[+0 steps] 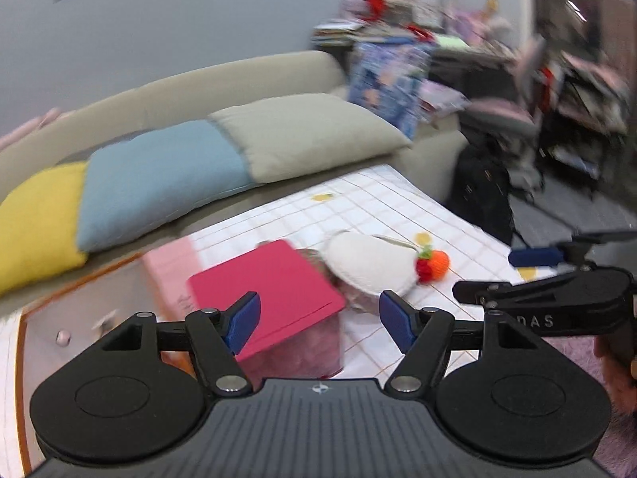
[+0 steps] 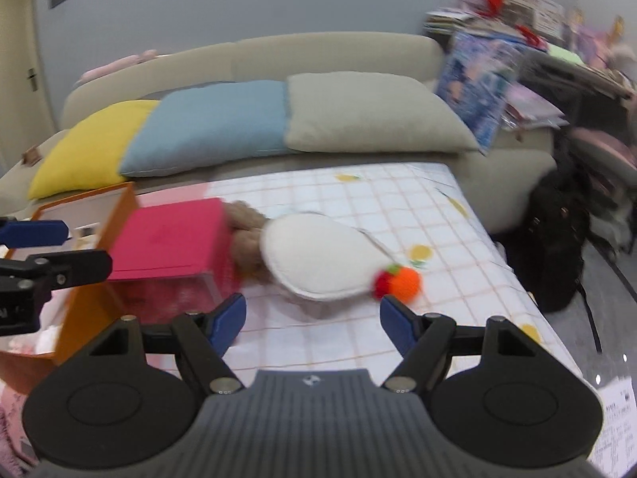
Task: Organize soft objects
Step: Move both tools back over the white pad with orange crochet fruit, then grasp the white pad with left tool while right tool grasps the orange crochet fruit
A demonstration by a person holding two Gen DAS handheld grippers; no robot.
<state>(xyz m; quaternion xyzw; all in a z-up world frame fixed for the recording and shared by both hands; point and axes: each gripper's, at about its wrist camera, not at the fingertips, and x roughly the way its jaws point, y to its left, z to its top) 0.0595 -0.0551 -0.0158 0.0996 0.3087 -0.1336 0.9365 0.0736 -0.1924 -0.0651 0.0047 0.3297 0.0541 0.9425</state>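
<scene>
A white soft slipper-like pad (image 2: 322, 257) lies on the checked tablecloth (image 2: 398, 207), with a knitted orange and red fruit toy (image 2: 400, 283) at its right end. A brown plush (image 2: 245, 235) lies partly under it, beside a pink box (image 2: 171, 239). In the left wrist view the white pad (image 1: 370, 263), the fruit toy (image 1: 434, 265) and the pink box (image 1: 266, 286) lie ahead. My left gripper (image 1: 318, 320) is open and empty above the box edge. My right gripper (image 2: 312, 320) is open and empty, just short of the pad and toy.
An orange open box (image 2: 95, 247) stands left of the pink one. A beige sofa (image 2: 338, 51) behind the table holds yellow (image 2: 91, 143), blue (image 2: 215, 127) and grey (image 2: 370, 113) cushions. Cluttered shelves and a black bag (image 2: 557, 239) stand at the right.
</scene>
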